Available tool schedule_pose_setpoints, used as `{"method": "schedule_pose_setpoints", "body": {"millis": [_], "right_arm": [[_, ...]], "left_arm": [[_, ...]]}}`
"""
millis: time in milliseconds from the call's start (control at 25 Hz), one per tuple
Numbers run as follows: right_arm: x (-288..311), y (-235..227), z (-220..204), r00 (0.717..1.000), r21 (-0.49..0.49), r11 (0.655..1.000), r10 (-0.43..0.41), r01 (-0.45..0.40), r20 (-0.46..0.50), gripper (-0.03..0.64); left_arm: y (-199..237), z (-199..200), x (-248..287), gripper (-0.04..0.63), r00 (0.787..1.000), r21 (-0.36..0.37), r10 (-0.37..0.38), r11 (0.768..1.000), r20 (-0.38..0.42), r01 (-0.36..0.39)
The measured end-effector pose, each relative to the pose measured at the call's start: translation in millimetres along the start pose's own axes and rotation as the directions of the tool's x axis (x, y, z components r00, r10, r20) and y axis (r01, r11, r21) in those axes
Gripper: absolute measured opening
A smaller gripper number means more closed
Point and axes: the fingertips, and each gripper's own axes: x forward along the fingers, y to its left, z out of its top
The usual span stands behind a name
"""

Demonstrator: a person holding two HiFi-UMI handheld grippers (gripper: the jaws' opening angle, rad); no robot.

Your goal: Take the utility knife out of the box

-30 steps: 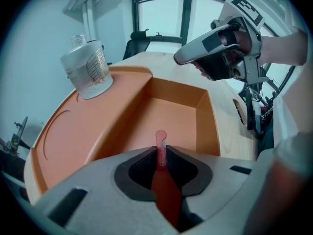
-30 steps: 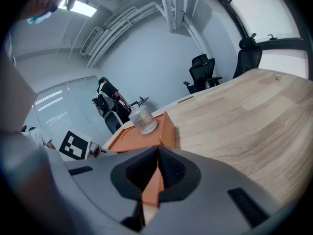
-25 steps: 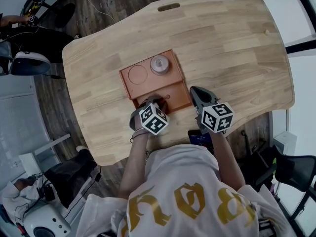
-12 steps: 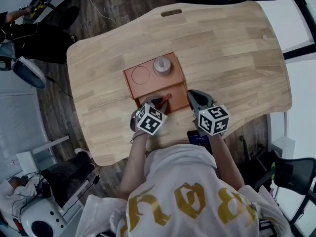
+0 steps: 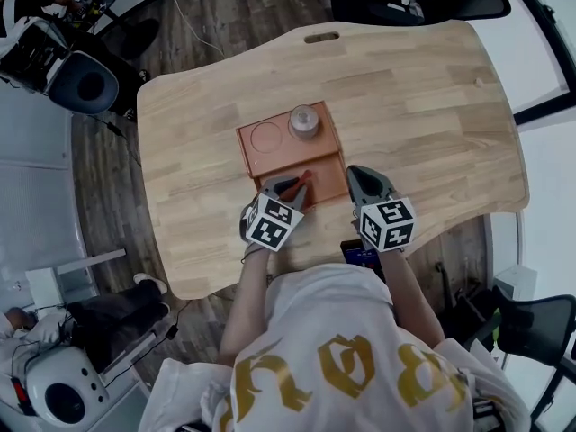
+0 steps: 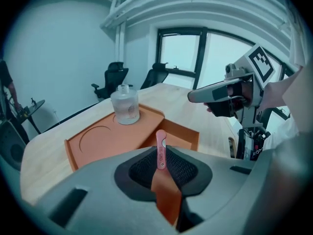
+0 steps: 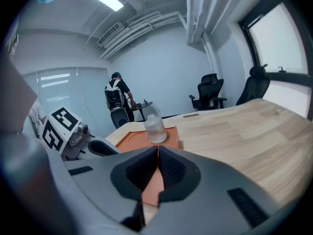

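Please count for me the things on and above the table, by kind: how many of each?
orange box: 1
clear bottle: 1
utility knife: 1
grippers: 2 (left gripper, right gripper)
Total: 5

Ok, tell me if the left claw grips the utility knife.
Yes, the left claw is shut on the pink utility knife standing between its pads.

A pink utility knife is held clamped upright by the left gripper, with the orange box seen just beyond.
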Motion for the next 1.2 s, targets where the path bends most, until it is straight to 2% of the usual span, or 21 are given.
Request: {"method": "schedule_pose_setpoints", "body": {"millis": [120, 200, 320, 400, 560, 880, 1200], "right_arm": [[-9.7, -0.4, 7.2, 0.999, -0.041, 0.998, -0.037, 0.039, 0.03, 0.012], [-15.5, 1.2, 11.8, 0.998, -0.053, 0.998, -0.041, 0.043, 0.044, 0.012], [-25.5, 3.6, 15.9, 0.997, -0.061, 0.997, -0.048, 0.051, 0.062, 0.012], [-31.2, 5.7, 14.8, 0.997, -0.065, 0.996, -0.049, 0.053, 0.061, 0.012], [-36.5, 14.5, 14.4, 0.997, -0.08, 0.996, -0.04, 0.044, 0.059, 0.012], [-42.4, 31.7, 17.2, 0.996, -0.097, 0.995, -0.013, 0.021, 0.085, 0.012], [-52.1, 43.2, 34.6, 0.988, -0.056, 0.998, 0.028, -0.02, 0.151, 0.012]], "left_arm": [[2.0, 8.7, -10.8, 0.06, 0.998, -0.03, 0.013, 0.999, 0.065, -0.011], [2.2, 20.4, -20.7, 0.06, 0.99, -0.093, 0.007, 0.996, 0.142, 0.007], [1.7, 35.9, -36.6, 0.06, 0.963, -0.205, -0.001, 0.977, 0.271, 0.059], [0.3, 42.6, -46.6, 0.06, 0.946, -0.233, 0.008, 0.97, 0.324, 0.071], [-0.8, 51.0, -63.4, 0.06, 0.925, -0.238, 0.035, 0.969, 0.379, 0.061], [-2.7, 58.5, -85.9, 0.06, 0.896, -0.235, 0.087, 0.972, 0.436, 0.02], [-5.8, 73.7, -116.5, 0.06, 0.836, -0.242, 0.141, 0.97, 0.531, -0.01]]}}
